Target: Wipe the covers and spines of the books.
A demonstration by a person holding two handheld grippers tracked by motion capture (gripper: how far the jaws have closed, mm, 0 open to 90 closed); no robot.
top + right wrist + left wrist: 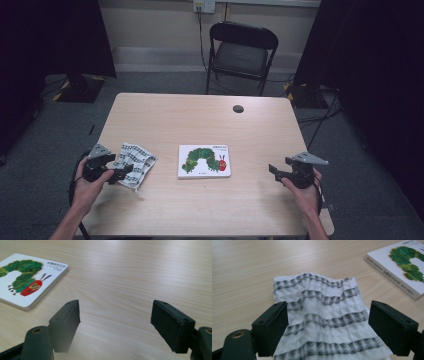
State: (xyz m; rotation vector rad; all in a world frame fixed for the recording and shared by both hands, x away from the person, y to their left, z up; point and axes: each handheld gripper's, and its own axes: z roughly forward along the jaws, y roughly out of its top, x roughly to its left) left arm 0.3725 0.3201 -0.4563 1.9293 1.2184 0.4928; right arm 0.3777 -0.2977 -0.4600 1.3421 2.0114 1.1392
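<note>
A white board book with a green caterpillar on its cover lies flat near the middle of the table. Left of it lies a white cloth with wavy dark stripes. My left gripper hovers at the cloth's near edge, jaws wide apart; in the left gripper view the cloth lies below and between them, untouched by the pads, with the book at the upper right. My right gripper is open over bare wood to the right of the book, nothing between its jaws.
A black folding chair stands beyond the table's far edge. A dark round cable port sits in the tabletop near the far right. Cables run across the grey floor at the right.
</note>
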